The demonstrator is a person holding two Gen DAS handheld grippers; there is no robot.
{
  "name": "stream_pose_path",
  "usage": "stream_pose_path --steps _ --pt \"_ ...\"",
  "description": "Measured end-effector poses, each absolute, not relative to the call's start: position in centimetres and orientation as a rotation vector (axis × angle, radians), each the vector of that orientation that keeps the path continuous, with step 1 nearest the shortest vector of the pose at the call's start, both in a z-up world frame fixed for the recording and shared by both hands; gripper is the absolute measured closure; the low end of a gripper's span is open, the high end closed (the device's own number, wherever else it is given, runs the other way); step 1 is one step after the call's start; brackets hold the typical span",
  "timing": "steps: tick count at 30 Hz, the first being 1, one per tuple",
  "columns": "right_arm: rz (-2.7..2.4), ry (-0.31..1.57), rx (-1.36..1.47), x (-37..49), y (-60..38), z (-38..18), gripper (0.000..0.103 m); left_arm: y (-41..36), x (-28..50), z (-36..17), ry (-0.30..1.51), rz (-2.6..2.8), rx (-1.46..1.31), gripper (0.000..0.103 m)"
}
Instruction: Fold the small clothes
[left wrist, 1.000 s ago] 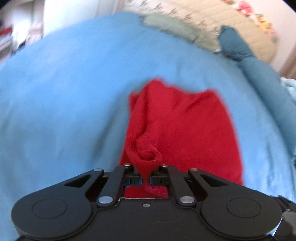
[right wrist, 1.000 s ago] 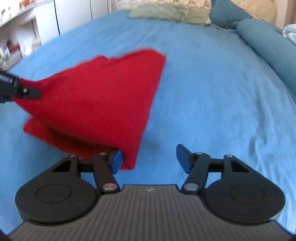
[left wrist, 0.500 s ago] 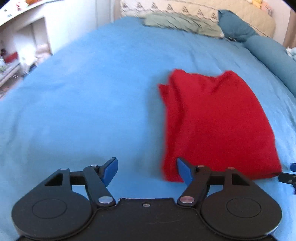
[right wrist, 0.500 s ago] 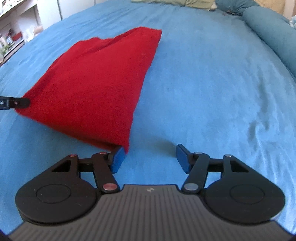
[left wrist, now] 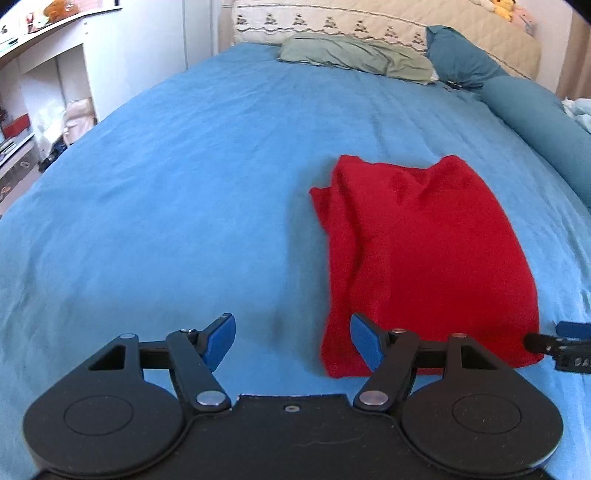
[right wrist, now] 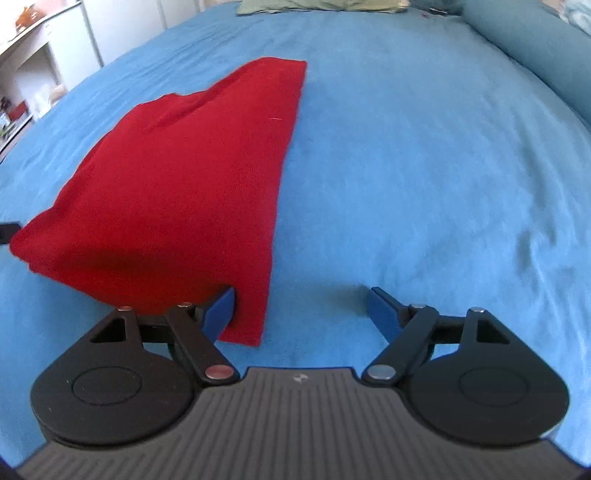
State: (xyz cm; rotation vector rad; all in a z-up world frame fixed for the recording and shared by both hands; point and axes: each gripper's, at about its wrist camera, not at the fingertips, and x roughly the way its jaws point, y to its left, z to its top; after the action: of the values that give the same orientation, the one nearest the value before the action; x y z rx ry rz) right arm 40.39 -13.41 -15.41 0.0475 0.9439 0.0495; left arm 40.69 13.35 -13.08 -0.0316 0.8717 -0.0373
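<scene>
A red garment lies folded flat on the blue bedspread. My left gripper is open and empty at the garment's near left corner; its right finger overlaps the cloth edge. The garment also shows in the right wrist view. My right gripper is open and empty at the garment's near right corner, its left finger against the cloth. The right gripper's tip shows at the right edge of the left wrist view.
A green pillow, a teal pillow and a teal bolster lie at the head and right side of the bed. White shelves stand to the left. A cream quilted headboard is behind.
My left gripper let go of the red cloth and opened. The garment dropped flat on the bed. Both grippers drew back a little toward its near edge.
</scene>
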Motion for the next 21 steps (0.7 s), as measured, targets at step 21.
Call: stream_pose_path --steps 21 --pt "0.258 1.078 0.45 52.9 -16.9 -15.4 0.005 12.8 55.9 -16.7 1.144 -0.336 -0.288 0.026"
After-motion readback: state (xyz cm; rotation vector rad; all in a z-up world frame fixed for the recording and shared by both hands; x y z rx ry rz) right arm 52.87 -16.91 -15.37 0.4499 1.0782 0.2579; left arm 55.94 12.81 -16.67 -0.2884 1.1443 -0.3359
